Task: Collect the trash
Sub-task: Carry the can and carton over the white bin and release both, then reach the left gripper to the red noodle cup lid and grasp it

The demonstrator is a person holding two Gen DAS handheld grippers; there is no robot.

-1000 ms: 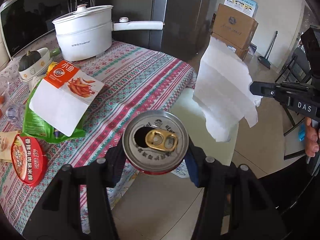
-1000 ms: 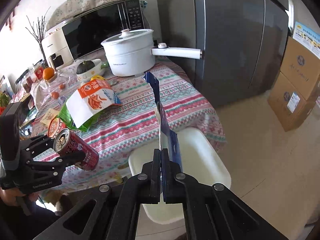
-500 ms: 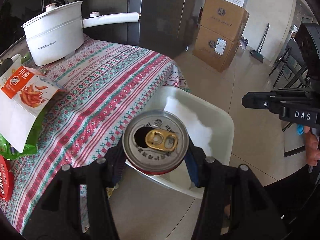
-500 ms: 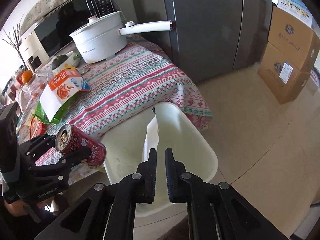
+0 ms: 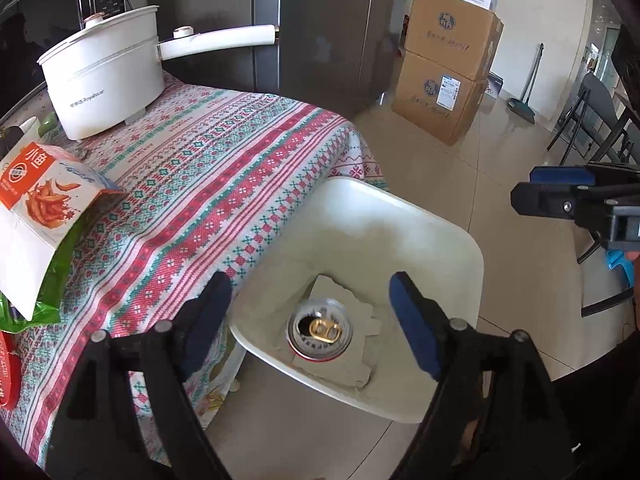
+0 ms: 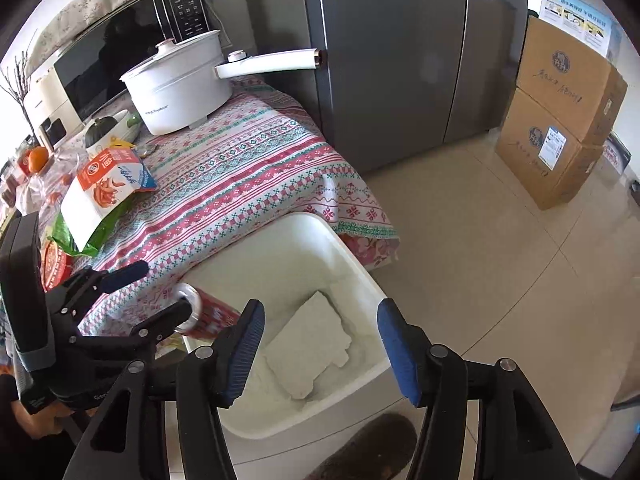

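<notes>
A: Start on the left. What are the left tongs (image 5: 306, 280) doing?

B: They hang over the white bin (image 5: 460, 236), fingers spreading apart and gripping nothing. The drink can (image 5: 319, 330) shows below the gap between them, inside the bin, ring-pull end up, on the white paper (image 5: 352, 368). Neither blue pad touches it.

A: And from the other camera?

B: There the can (image 6: 212, 314) sits at the bin's (image 6: 360, 272) left rim, right by the lower finger of the left tongs (image 6: 162, 288). I cannot tell whether they touch.

A: What about the right side?

B: The right tongs (image 6: 320, 308) are over the bin too, also widening and empty. The paper (image 6: 308, 348) lies flat on the bin's floor, below their gap. In the left camera, the right tongs (image 5: 528, 186) reach in from beyond the bin's right side.

A: What is around the bin?

B: The patterned tabletop (image 5: 208, 184) is just left of it, with a snack bag (image 5: 44, 200) and a white pot (image 5: 100, 76) further left.
</notes>
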